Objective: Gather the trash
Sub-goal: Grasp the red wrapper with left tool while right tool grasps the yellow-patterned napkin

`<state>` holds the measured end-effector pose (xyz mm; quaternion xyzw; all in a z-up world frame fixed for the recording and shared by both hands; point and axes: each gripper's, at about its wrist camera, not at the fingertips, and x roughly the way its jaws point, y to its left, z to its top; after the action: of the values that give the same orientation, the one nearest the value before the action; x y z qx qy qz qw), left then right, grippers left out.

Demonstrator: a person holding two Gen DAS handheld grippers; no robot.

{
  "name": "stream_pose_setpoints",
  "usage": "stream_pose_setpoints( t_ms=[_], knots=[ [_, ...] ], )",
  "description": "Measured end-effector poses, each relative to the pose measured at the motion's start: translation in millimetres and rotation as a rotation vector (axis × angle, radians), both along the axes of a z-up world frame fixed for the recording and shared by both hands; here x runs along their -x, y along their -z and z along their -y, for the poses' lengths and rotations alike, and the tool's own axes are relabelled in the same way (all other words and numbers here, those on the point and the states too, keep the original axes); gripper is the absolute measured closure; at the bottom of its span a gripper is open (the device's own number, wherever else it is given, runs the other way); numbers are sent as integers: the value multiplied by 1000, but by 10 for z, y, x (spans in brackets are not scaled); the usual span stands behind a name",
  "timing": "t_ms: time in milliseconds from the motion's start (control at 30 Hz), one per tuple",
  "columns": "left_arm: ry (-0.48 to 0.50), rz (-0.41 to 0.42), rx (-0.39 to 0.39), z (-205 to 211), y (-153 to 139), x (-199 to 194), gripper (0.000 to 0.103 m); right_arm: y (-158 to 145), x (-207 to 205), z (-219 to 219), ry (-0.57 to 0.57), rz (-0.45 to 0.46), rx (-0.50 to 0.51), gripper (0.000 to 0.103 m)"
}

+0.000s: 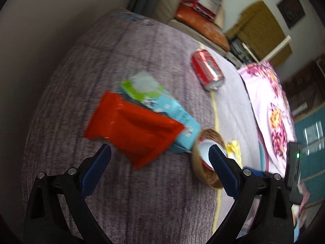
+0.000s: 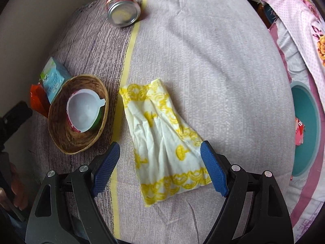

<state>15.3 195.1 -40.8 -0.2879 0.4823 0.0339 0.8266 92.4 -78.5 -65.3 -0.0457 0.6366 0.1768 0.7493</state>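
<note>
We have the right gripper (image 2: pixel 160 157) nearest, jaws wide open and empty astride the yellow-printed napkin (image 2: pixel 164 140) on the bed (image 2: pixel 213 61), long axis upper left to lower right; left gripper (image 1: pixel 160 155) open facing the red wrapper (image 1: pixel 134 128).

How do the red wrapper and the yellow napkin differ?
The wrapper is plain red and glossy; the napkin is white with yellow print and matte. The wrapper lies partly over the carton; the napkin lies alone on the bedcover. The wrapper is ahead of the open left claw; the napkin sits between the open right claw's fingers. Both lie flat, ungrasped.
</note>
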Motion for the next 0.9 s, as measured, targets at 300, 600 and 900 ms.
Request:
stream_pose_setpoints(
  t_ms=[300, 600, 900],
  knots=[
    [-193, -12, 110, -424, 138, -113, 6, 11, 145, -164, -38, 38, 33, 49],
    [-167, -54, 27, -383, 281, -129, 6, -93, 232, -82, -14, 29, -47, 95],
    [-93, -43, -109, -177, 314, -41, 20, -203, 188, 1, -22, 37, -83, 92]
  ],
)
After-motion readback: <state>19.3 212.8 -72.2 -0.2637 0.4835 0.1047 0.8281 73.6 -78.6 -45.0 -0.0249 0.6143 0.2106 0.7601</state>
